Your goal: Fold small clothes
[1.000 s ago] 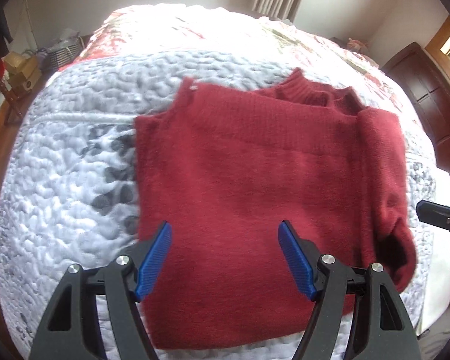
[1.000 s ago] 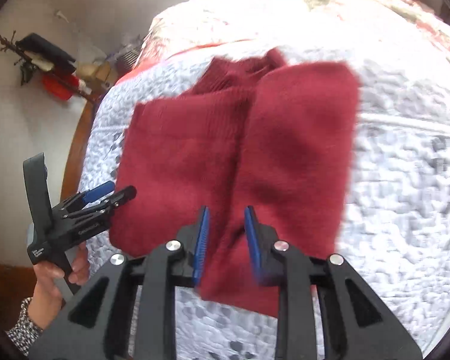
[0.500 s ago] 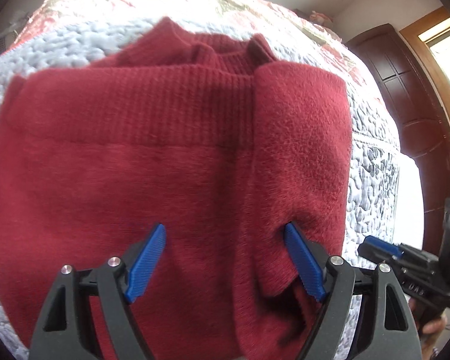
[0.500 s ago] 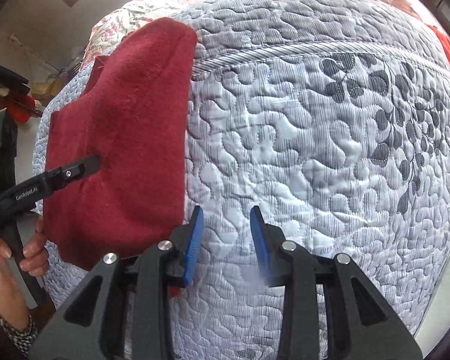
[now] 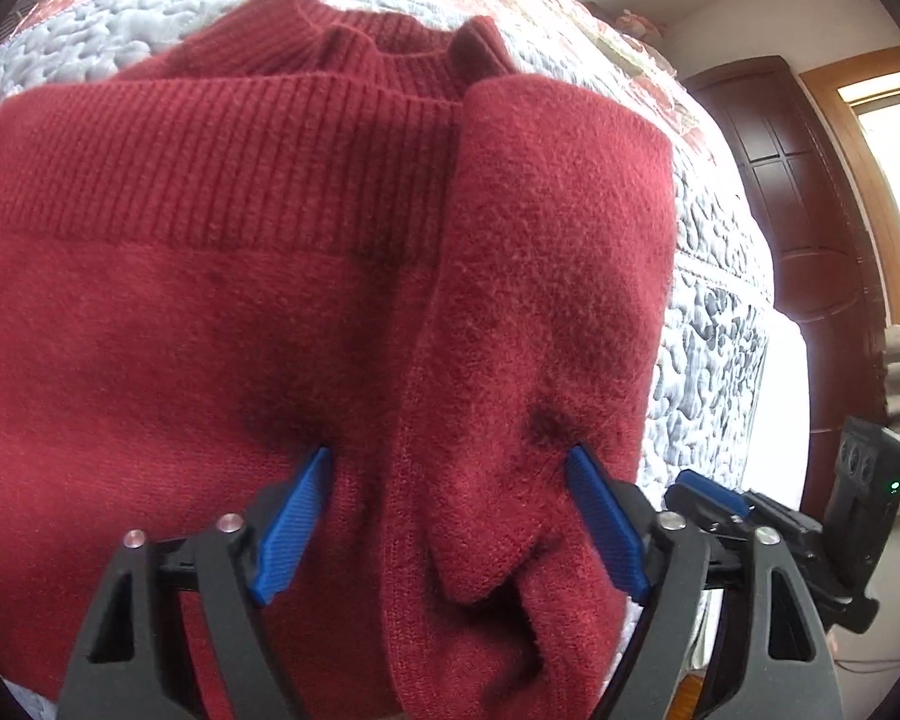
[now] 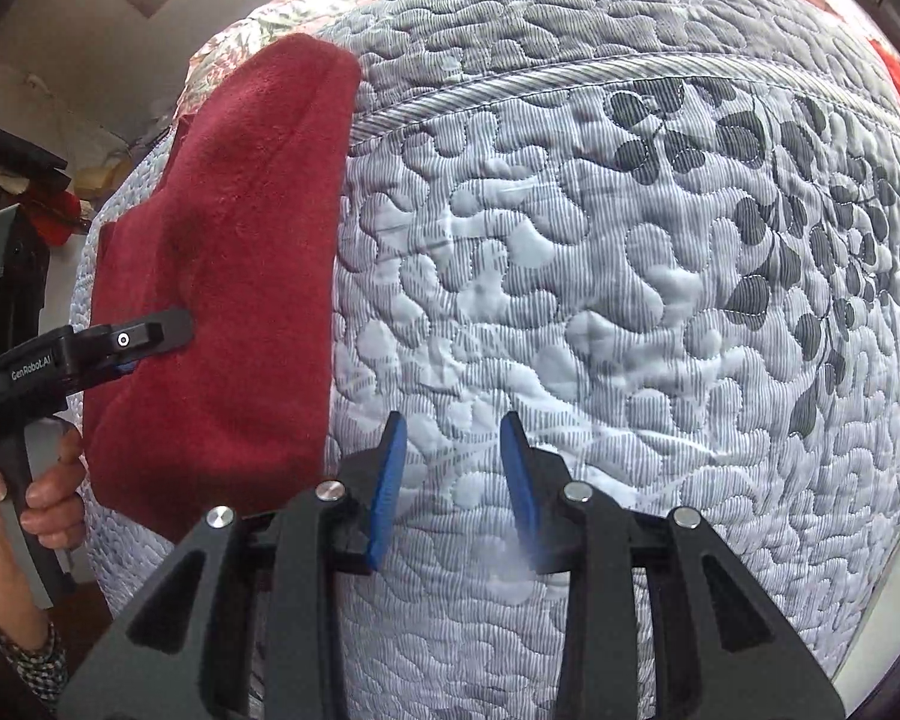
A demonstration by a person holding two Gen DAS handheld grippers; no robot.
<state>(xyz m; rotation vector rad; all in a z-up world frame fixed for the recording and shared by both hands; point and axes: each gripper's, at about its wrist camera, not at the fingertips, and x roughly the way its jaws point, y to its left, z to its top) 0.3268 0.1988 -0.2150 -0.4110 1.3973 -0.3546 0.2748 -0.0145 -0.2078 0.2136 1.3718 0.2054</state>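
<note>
**On the bed: red sweater, both grippers empty**

On the quilt (image 6: 600,276) lies the dark red sweater (image 5: 222,300), partly folded, one side flap doubled over its front. The left hand-held gripper (image 5: 450,480) is spread wide, its blue pads pressing into the knit, gripping nothing. The right hand-held gripper (image 6: 453,480) hangs half open over bare quilt just beside the sweater.

Close wrist views, shared sweater (image 5: 270,312)
</note>
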